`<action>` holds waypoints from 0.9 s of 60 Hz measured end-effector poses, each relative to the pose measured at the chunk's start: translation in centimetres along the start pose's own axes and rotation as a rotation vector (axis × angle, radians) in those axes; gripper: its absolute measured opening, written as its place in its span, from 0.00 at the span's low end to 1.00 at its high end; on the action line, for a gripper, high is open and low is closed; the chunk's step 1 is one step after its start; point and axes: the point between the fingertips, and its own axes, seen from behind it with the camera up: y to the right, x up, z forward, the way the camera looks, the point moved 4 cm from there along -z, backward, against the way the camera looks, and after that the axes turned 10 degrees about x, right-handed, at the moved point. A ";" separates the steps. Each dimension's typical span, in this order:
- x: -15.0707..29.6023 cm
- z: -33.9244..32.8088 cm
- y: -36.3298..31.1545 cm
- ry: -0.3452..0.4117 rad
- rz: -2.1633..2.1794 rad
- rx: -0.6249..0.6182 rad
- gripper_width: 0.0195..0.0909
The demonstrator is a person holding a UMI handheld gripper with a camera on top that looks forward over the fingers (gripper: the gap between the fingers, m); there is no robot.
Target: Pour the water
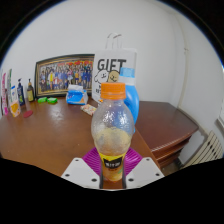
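A clear plastic bottle [112,128] with an orange cap and a yellow label stands upright between my fingers, held above the brown wooden table [45,140]. My gripper [112,165] is shut on the bottle's lower body, and the magenta pads [93,158] press it from both sides. A little yellowish liquid shows at the bottom of the bottle. The bottle hides whatever lies directly beyond it.
A white bag [113,70] printed "GIFT" stands behind the bottle, with a blue object [131,102] at its right. A framed picture [63,73] leans on the wall. A tissue box [75,95], green items [46,100] and small bottles [17,95] sit farther left.
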 end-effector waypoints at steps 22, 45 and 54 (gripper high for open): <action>14.3 1.4 -6.3 0.040 -0.328 -0.180 0.07; 30.8 7.6 -32.9 0.088 -1.063 -0.280 0.07; 32.0 11.5 -42.9 0.102 -1.402 -0.290 0.07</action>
